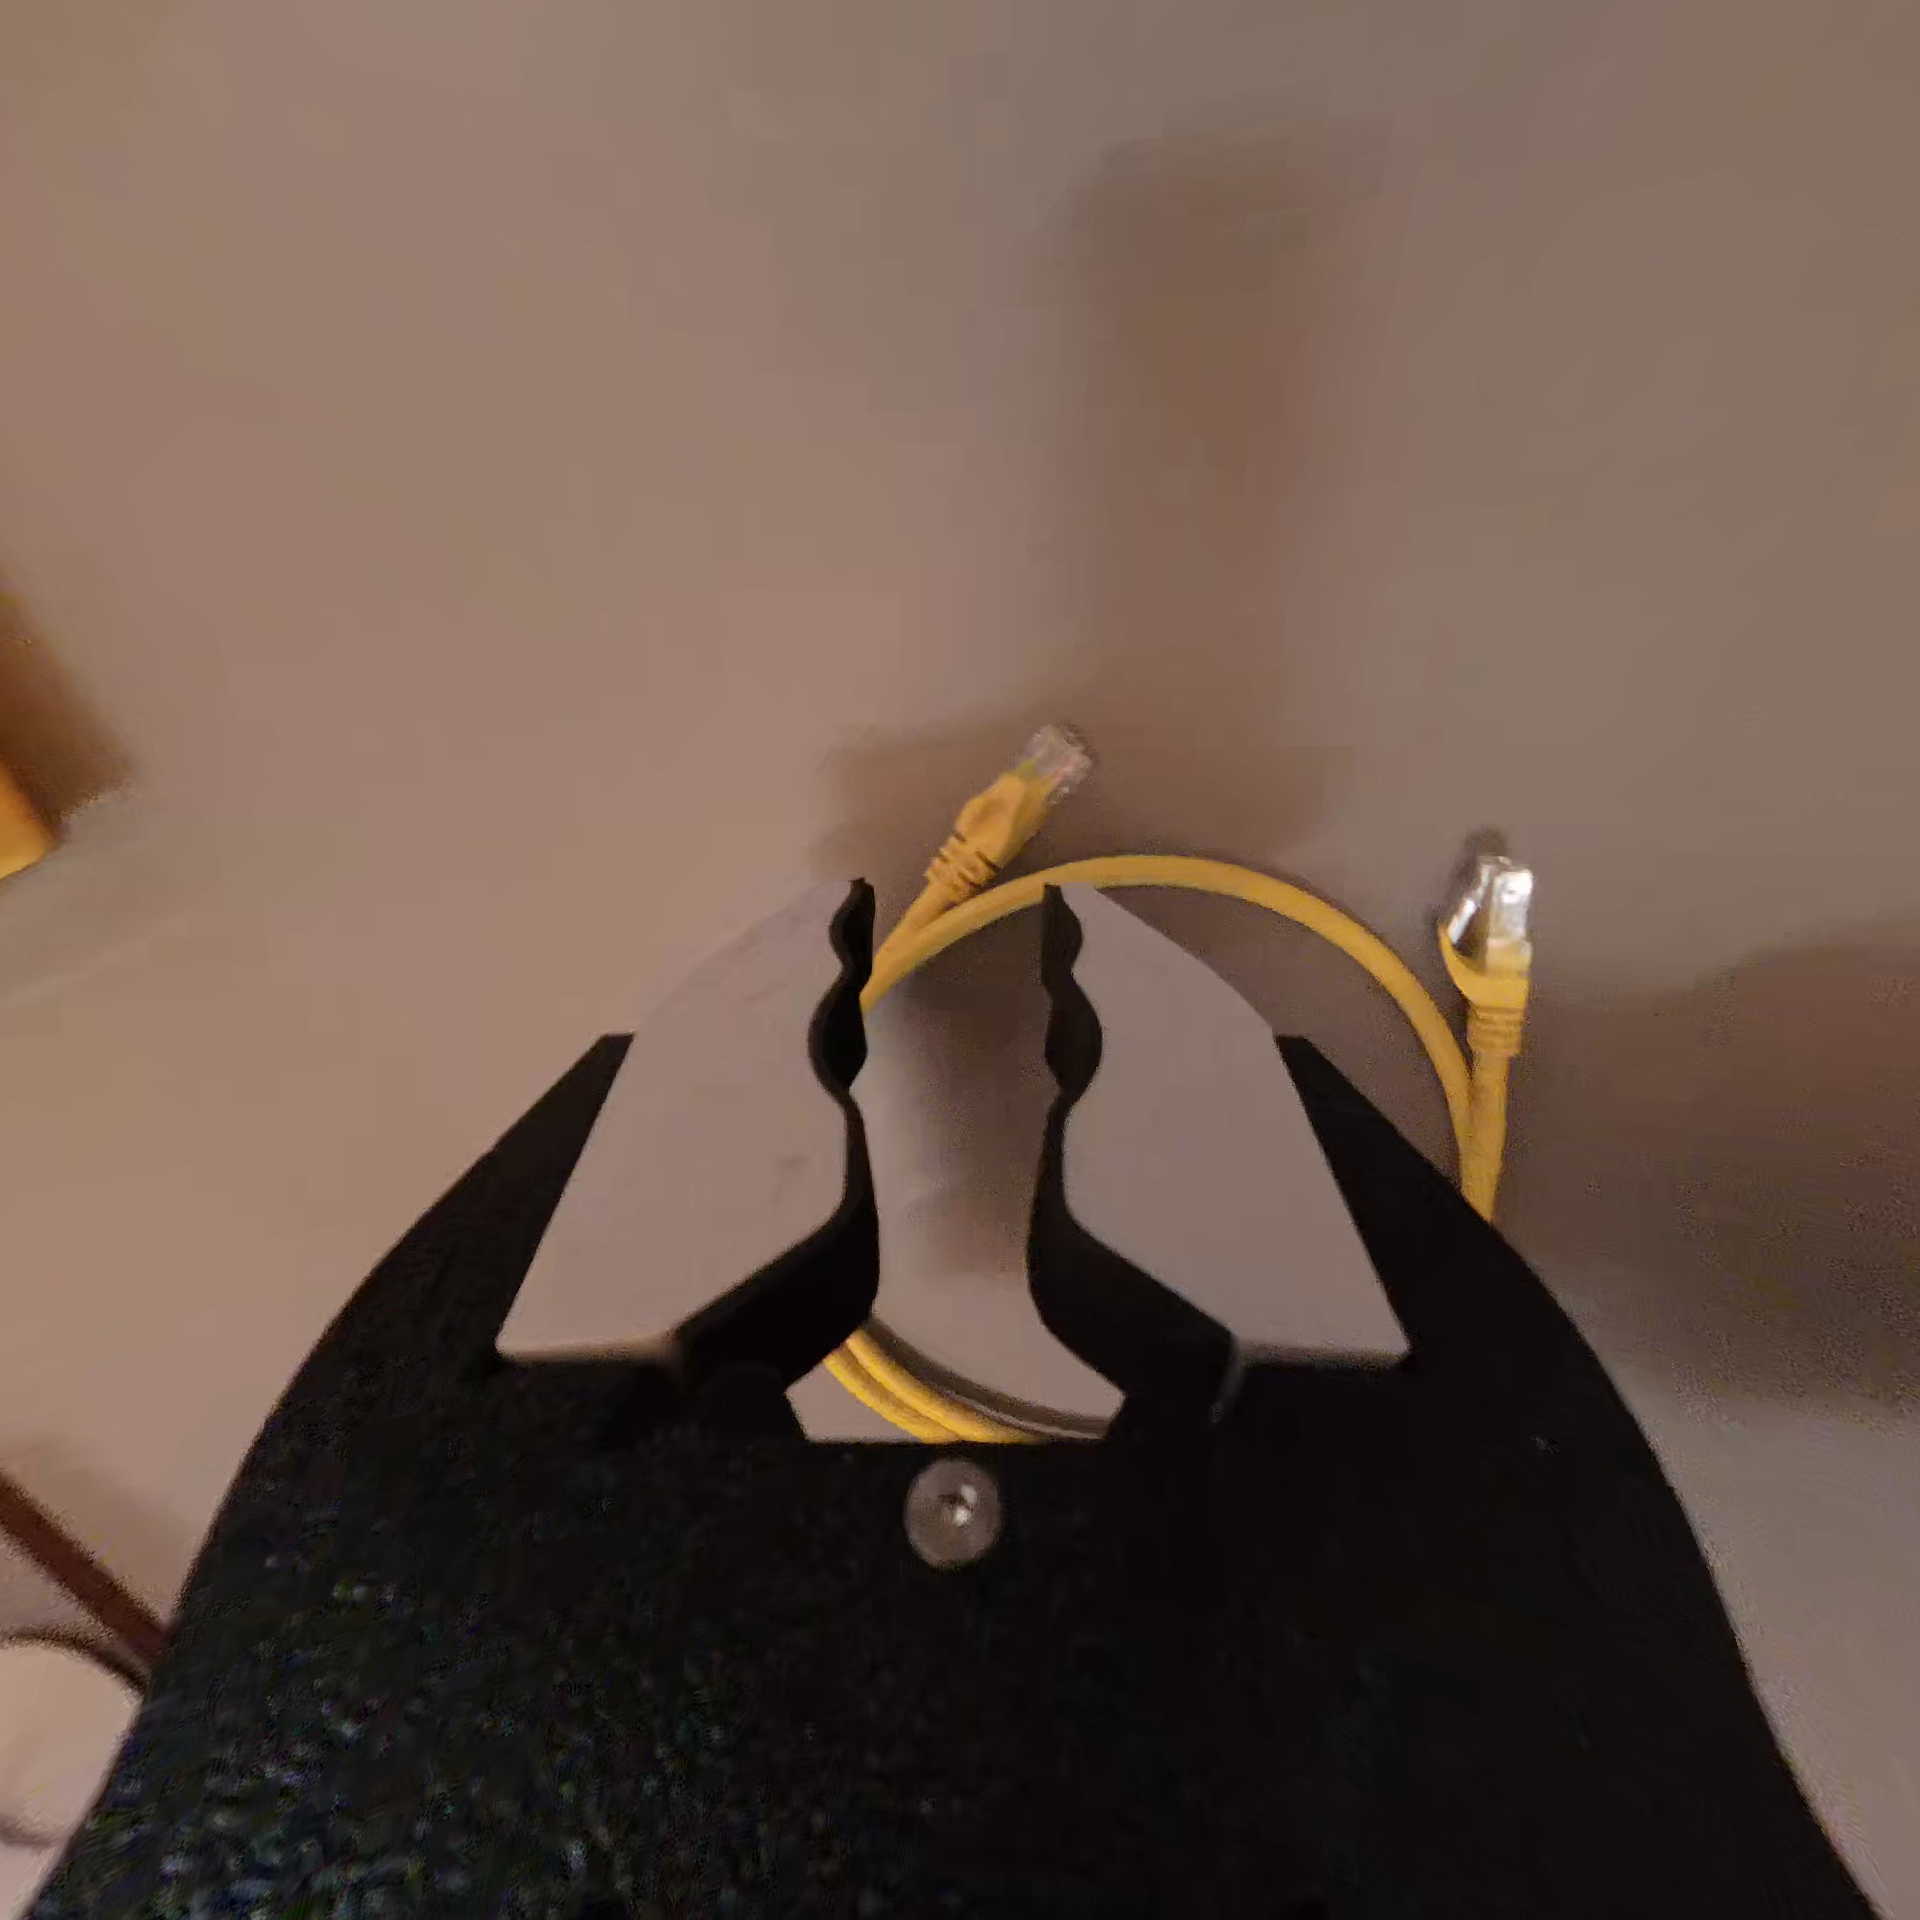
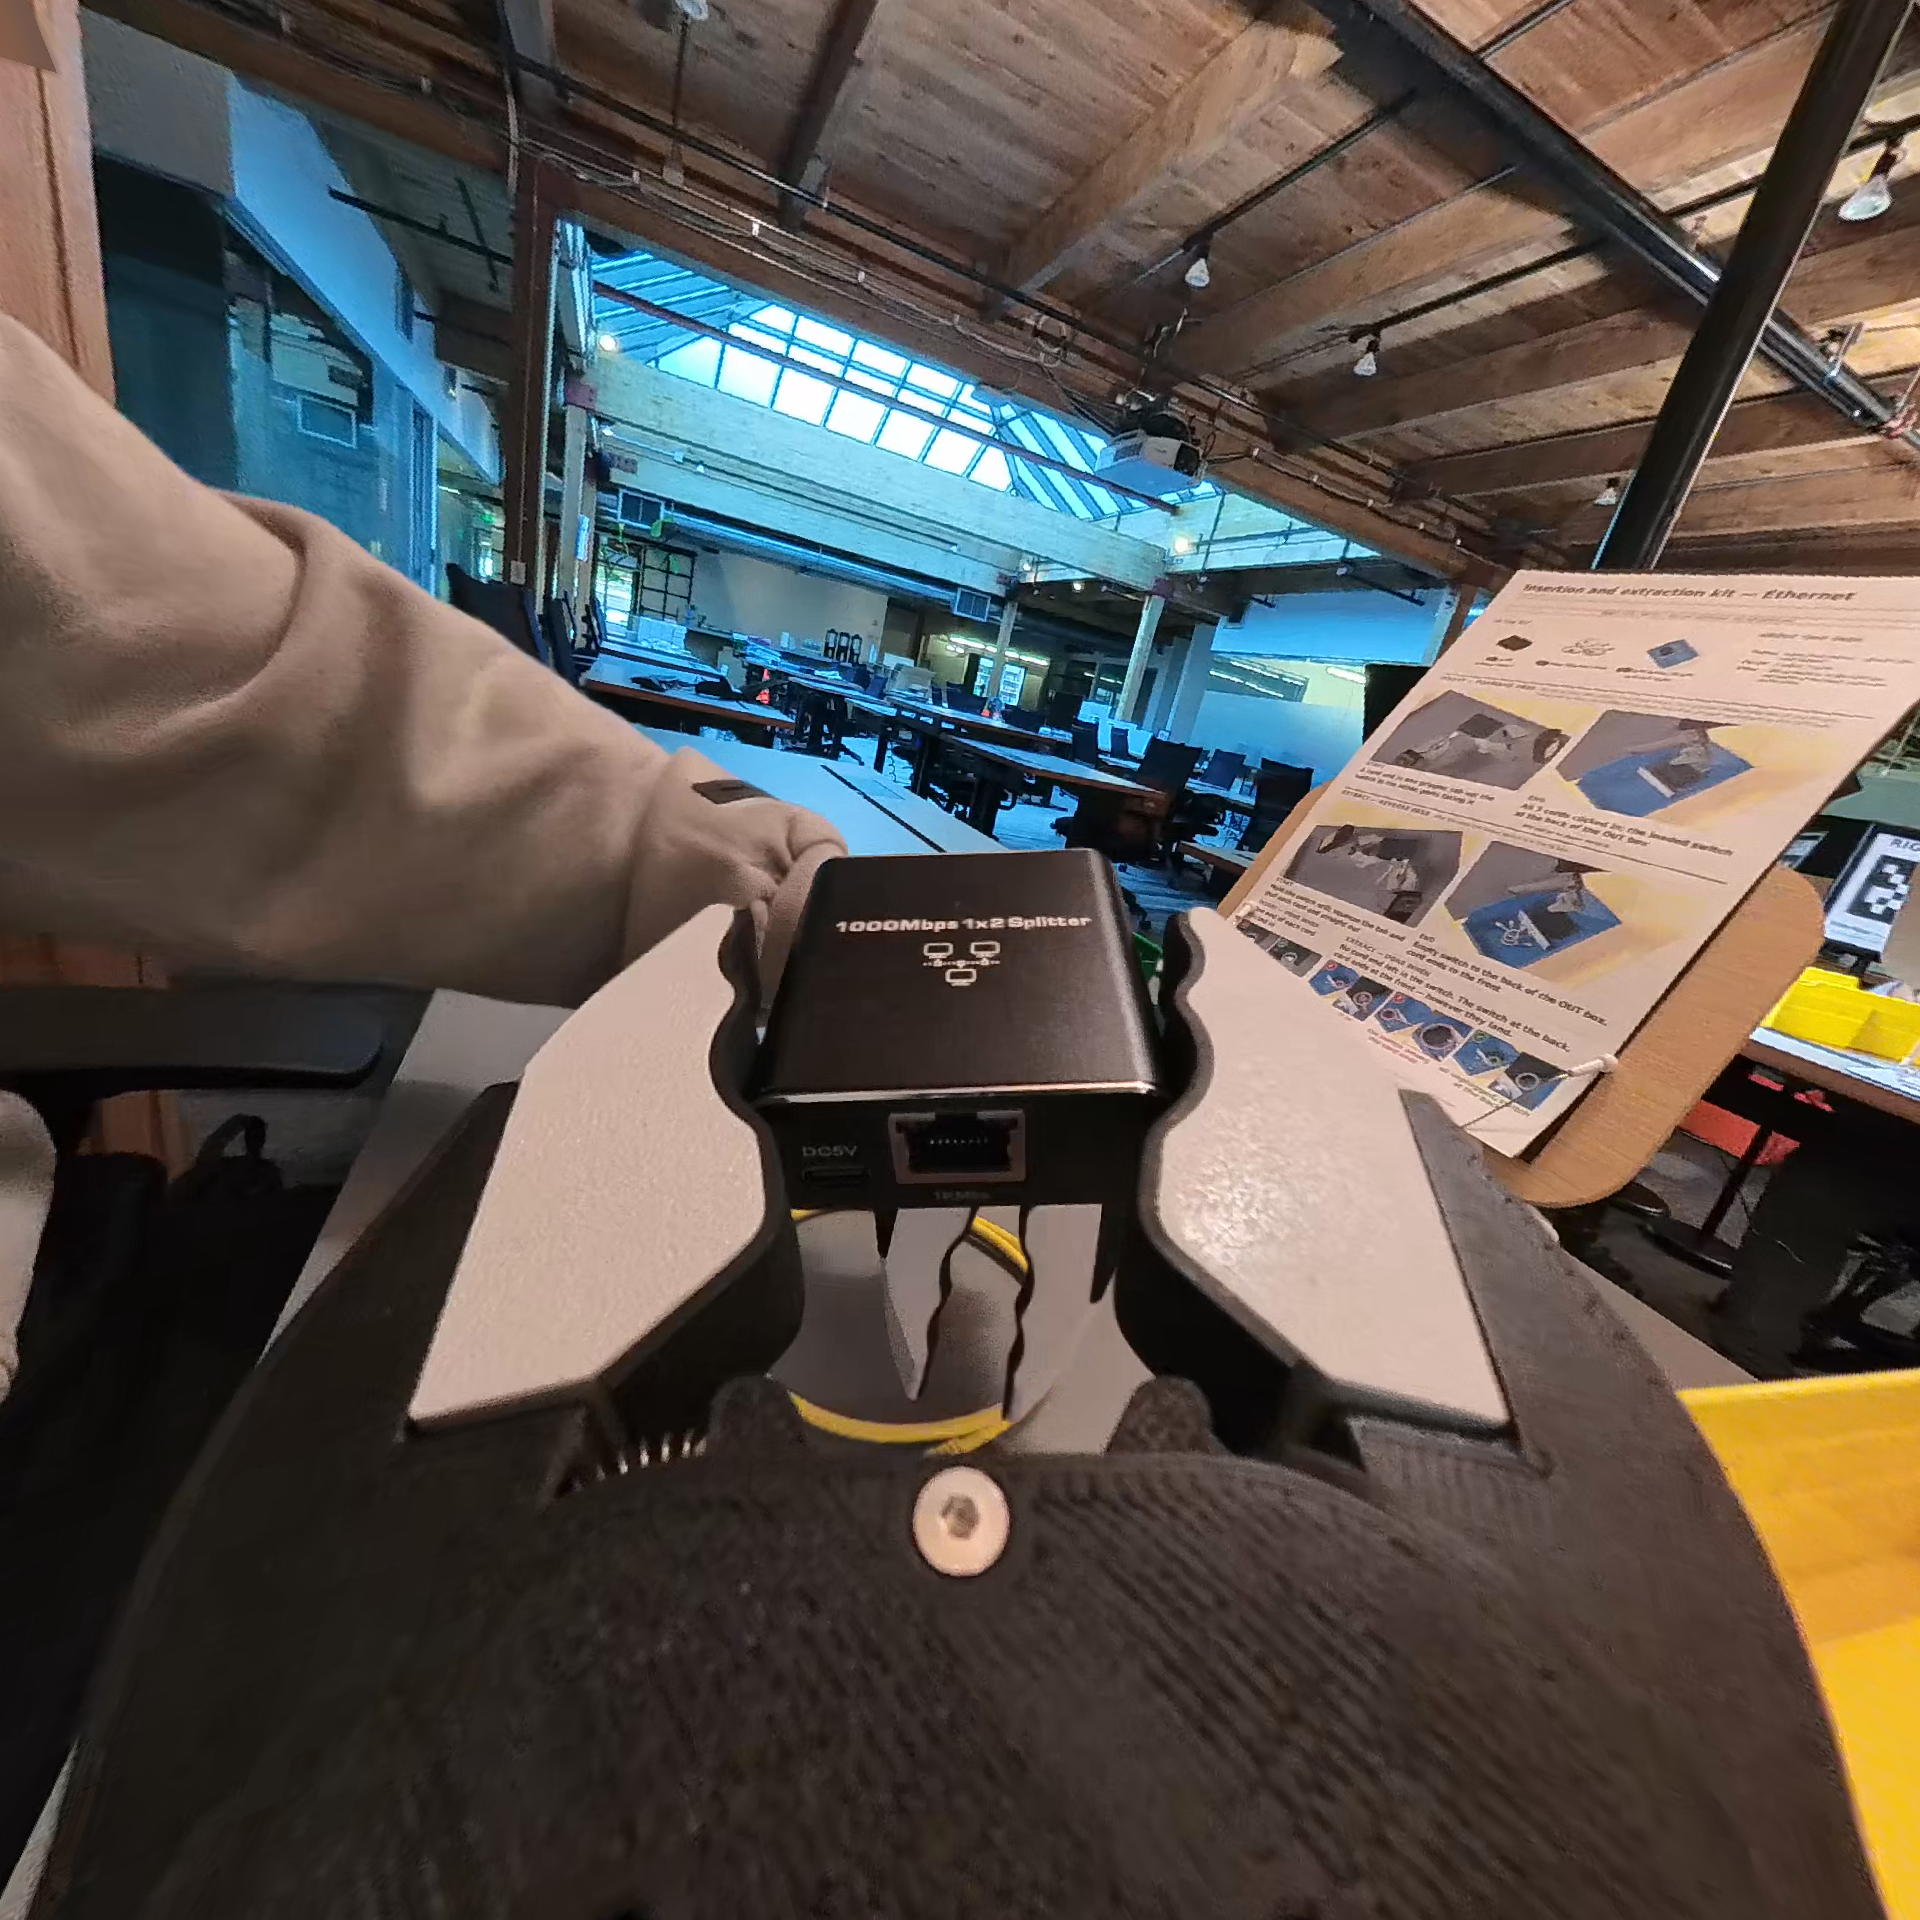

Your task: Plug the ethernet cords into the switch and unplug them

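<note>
We hold the switch (image 2: 961, 987), a small black box, raised off the tabletop (image 1: 520, 520) between the two fingers of the right claw (image 2: 961, 1013), which pinches its side walls. One open port (image 2: 958, 1143) on its near face looks back at the wrist camera; we judge this leaves the far face free for plugging, though that face is hidden. No cord is seen in the visible port.

The yellow cord (image 1: 1299, 914) lies coiled on the pale tabletop, well apart from the switch. Its two plugs are free: one plug (image 1: 1055, 764) points away just beyond the left fingertips, the other plug (image 1: 1491, 904) lies off to the right of the loop.

The left claw (image 1: 951, 904) hangs above the coil with its jaws spread and nothing between them; the cord's arc passes under the gap. We judge that it is lining up to take a plug, probably the nearer one, so the task is at its first insertion. The grasp should fall on the boot behind the clear tip, leaving the tip bare for the port.

In the right wrist view a sleeve (image 2: 312, 727) reaches in from the left, a printed sheet on a board (image 2: 1558, 831) stands to the right, and a yellow bin (image 2: 1829, 1558) sits at the lower right.
</note>
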`<state>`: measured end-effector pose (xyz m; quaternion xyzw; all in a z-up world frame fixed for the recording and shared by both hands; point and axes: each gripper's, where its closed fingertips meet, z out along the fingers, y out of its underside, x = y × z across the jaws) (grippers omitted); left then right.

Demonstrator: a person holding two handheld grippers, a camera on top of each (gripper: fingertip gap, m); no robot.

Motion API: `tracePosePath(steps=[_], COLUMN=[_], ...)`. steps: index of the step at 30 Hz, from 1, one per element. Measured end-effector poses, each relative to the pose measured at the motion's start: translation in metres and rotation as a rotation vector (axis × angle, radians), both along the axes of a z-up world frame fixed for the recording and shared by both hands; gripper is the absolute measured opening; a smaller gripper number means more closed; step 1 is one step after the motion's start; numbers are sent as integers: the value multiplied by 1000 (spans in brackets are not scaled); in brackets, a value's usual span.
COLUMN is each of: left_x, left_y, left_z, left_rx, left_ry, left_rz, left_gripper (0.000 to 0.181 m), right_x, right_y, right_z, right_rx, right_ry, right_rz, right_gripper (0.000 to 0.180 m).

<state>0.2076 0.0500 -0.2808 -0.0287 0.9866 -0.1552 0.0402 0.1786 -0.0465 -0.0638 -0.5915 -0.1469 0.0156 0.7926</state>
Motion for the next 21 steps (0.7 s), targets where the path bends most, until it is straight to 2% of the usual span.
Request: tracePosePath(steps=[2,4,7,11,14,17,21], left_x=[-5,4,8,8,8,-2,-29], left_y=[5,12,14,6,17,26,41], left_z=[-9,-18,-30,-31,-31,-14,29], left_rx=[64,138,127,-29,-17,-27,15], left_ry=[74,44,60,87,51,-22,-151], left_rz=[-51,-75,-64,70,236,406,438], left_gripper=[28,27,26,16,6,5,5], right_x=[3,5,9,10,13,18,17], right_y=[-4,-7,-7,-5,-3,2,12], right_z=[1,1,-1,-5,-9,-16,-26], right_rx=[11,23,24,15,-3,-27,-69], right_ry=[5,15,25,14,17,22,28], right_rz=[-4,1,0,-8,-22,-40,-30], right_gripper=[75,75,75,75,75,75,75])
